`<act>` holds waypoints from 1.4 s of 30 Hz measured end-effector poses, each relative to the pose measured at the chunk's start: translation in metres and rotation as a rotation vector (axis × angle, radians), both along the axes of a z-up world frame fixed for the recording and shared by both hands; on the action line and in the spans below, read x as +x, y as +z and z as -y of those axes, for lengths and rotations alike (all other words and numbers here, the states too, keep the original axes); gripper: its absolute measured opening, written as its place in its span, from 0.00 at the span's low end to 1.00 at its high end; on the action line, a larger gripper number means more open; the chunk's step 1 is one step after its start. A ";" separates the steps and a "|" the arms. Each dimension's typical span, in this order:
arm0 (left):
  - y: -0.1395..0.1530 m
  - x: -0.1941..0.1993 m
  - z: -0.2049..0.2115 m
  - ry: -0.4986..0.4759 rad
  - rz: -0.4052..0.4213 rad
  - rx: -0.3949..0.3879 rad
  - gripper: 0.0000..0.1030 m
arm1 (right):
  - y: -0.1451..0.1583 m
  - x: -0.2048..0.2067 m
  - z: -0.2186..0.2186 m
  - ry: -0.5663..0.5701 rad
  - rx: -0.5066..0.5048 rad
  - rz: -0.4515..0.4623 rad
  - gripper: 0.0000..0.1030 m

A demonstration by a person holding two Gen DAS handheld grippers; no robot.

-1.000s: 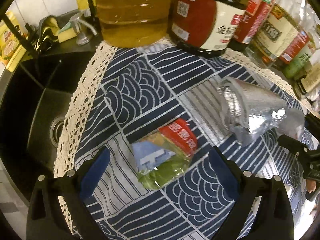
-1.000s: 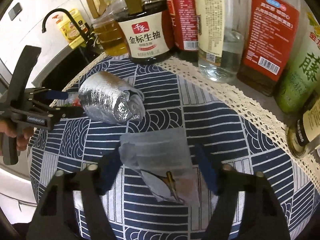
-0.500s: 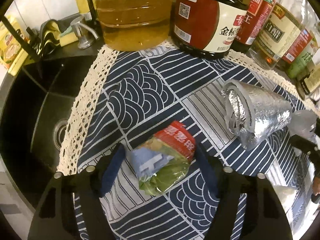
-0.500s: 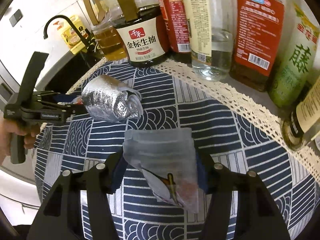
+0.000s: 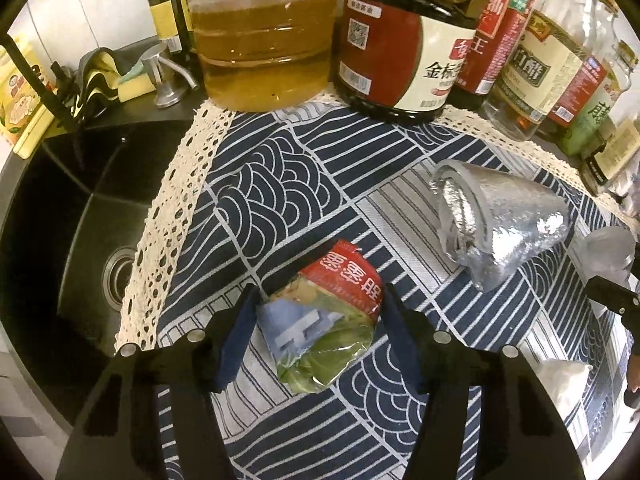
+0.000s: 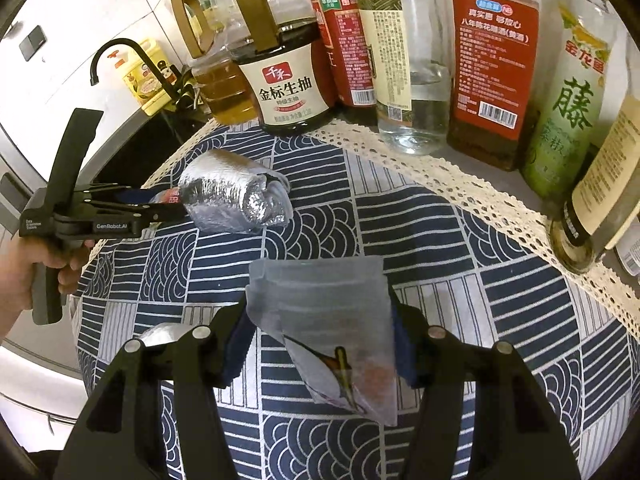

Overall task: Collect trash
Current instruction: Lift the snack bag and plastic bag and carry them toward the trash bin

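A crumpled red, blue and green snack wrapper (image 5: 324,320) lies on the blue patterned cloth (image 5: 280,184). My left gripper (image 5: 316,332) is closed against both its sides. A translucent plastic packet (image 6: 332,332) lies on the cloth in the right wrist view; my right gripper (image 6: 320,344) is closed on its two edges. A rolled silver foil bag (image 5: 500,224) lies between the two grippers and also shows in the right wrist view (image 6: 232,196). The left gripper shows there too (image 6: 160,206), partly hidden behind the foil bag.
A row of oil, soy sauce and vinegar bottles (image 5: 404,52) stands along the back edge of the cloth. A black sink (image 5: 80,224) drops off at the left, with a tap (image 6: 116,56) and sponges (image 5: 134,84) behind it. A small white piece (image 5: 560,372) lies at the right.
Both grippers have closed from wide open onto their items: the left onto the snack wrapper, the right onto the plastic packet. Both views have shifted slightly forward.
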State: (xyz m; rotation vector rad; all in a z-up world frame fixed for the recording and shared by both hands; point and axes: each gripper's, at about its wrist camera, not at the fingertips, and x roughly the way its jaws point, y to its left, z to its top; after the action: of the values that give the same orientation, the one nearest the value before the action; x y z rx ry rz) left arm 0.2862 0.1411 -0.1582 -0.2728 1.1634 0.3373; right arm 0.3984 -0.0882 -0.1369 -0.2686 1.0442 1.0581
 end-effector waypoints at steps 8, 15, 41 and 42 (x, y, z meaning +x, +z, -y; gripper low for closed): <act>0.018 -0.022 0.012 -0.042 0.032 -0.019 0.58 | 0.011 -0.011 0.005 -0.035 -0.002 0.014 0.57; 0.036 -0.042 0.016 -0.091 0.082 -0.036 0.58 | 0.024 -0.033 0.014 -0.088 -0.011 0.034 0.57; 0.087 -0.146 0.039 -0.365 0.226 -0.099 0.58 | 0.067 -0.197 0.041 -0.326 -0.023 0.075 0.57; 0.088 -0.151 0.039 -0.373 0.231 -0.101 0.58 | 0.068 -0.205 0.040 -0.331 -0.019 0.073 0.57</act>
State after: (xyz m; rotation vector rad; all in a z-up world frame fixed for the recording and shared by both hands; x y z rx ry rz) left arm 0.1353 0.1016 -0.0697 -0.1725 0.9799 -0.0796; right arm 0.1938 -0.1280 -0.0690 -0.1424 0.9934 0.7355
